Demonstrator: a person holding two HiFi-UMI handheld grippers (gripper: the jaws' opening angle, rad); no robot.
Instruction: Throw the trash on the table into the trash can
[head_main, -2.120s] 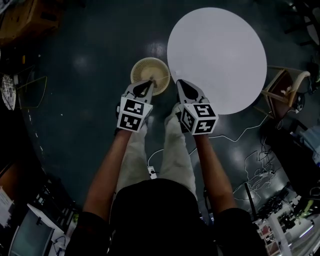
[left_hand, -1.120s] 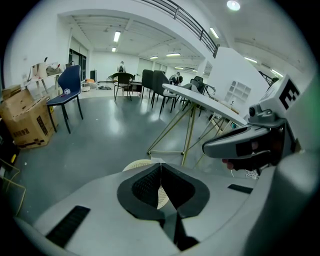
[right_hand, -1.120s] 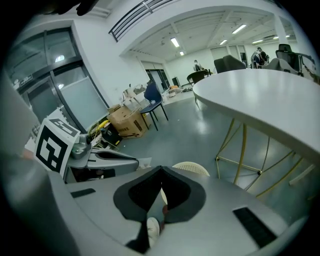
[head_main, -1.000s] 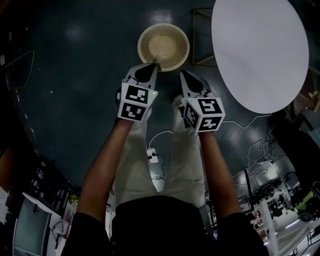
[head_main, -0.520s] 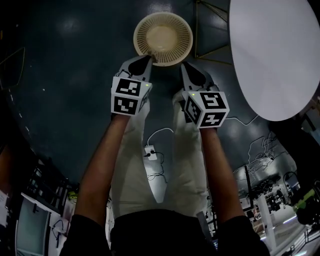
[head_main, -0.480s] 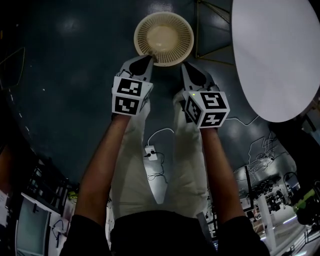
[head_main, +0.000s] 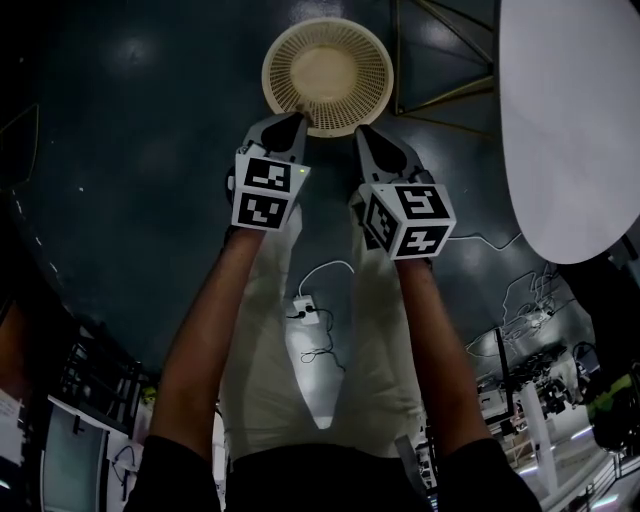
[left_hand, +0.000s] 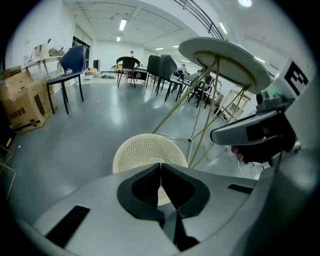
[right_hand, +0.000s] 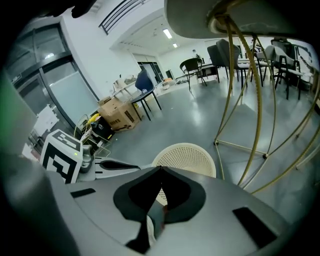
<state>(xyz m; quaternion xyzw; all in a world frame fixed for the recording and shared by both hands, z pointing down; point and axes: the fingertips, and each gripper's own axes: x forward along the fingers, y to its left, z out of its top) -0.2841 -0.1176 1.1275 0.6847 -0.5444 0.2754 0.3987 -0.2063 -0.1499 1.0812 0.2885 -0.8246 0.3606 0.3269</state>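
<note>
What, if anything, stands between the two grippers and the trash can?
Nothing visible. The trash can sits on the floor just ahead of the left gripper and right gripper; the table legs stand off to its right.

Cream, lattice-perforated trash can (head_main: 327, 75) on a dark grey glossy floor (head_main: 150, 150); white tabletop (head_main: 570, 120); left tongs (head_main: 298, 120) and right tongs (head_main: 362, 132) grey with black pads, their marker cubes (head_main: 266, 187) black-and-white squares; the person's trousers (head_main: 255, 370) beige.

Right hand-held gripper (right_hand: 161, 170) — jaws together — points at the perforated cream trash can (right_hand: 186, 152).
</note>
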